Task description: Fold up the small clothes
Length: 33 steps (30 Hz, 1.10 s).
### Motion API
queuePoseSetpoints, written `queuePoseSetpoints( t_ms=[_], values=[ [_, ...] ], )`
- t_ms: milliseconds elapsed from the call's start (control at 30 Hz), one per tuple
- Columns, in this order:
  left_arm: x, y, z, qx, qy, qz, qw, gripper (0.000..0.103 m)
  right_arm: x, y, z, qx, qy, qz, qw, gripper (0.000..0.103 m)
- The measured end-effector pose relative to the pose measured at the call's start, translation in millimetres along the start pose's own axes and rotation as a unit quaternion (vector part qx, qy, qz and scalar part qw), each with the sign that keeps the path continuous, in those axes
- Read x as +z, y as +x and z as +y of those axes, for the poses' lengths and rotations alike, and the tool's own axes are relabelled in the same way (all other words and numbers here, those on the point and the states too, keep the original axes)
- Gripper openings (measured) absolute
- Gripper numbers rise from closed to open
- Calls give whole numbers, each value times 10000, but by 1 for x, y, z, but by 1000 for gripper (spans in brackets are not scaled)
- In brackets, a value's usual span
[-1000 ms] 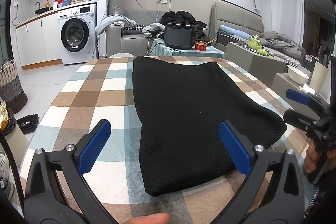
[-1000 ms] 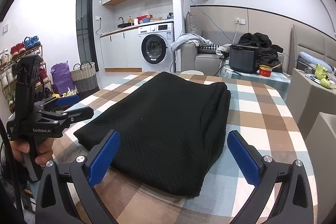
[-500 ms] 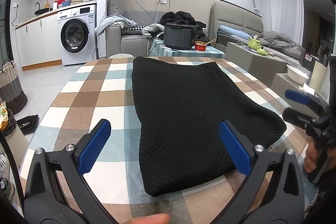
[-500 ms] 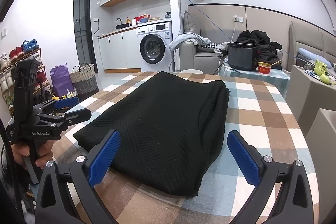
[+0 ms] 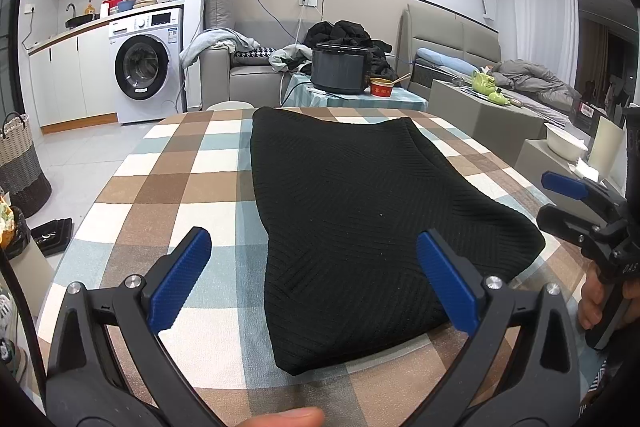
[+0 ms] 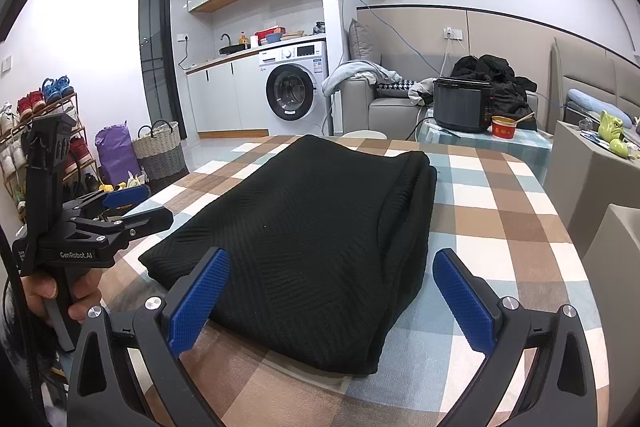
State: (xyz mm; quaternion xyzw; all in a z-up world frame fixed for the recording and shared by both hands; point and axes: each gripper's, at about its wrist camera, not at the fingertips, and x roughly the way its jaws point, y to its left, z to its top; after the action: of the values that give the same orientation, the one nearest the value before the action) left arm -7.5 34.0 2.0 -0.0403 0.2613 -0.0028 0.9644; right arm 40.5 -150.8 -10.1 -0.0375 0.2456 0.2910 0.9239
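The black knit garment lies flat on the checked counter. It looks folded already, with thick doubled layers along its 3 o'clock side in the right wrist view. Its long way runs from 6 o'clock, close to us, out to 12 o'clock, toward the far rim of the counter.

Our left claw hangs over the near end of the cloth. The near left corner of the cloth sits between its blue pads, a bit toward the 3 o'clock pad. The claw is wide apart and holds nothing.

Our right claw is also wide apart and empty. The near right corner of the cloth lies between its pads and a bit toward 9 o'clock.

Both claws look about as close to the cloth as each other. Each is near its own corner, and neither one touches the cloth that we can see. Both point flat and forward along the long way of the cloth.

We think the next fold would bring the near end away from us toward 12 o'clock.
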Motion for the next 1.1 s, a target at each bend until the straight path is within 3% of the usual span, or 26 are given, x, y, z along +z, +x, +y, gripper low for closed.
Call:
queuePoseSetpoints(
  t_ms=[1100],
  values=[
    [0, 1, 0, 0, -4, -8, 10000, 102, -1, 0, 0, -12, 28, 15, 10000, 103]
  ],
)
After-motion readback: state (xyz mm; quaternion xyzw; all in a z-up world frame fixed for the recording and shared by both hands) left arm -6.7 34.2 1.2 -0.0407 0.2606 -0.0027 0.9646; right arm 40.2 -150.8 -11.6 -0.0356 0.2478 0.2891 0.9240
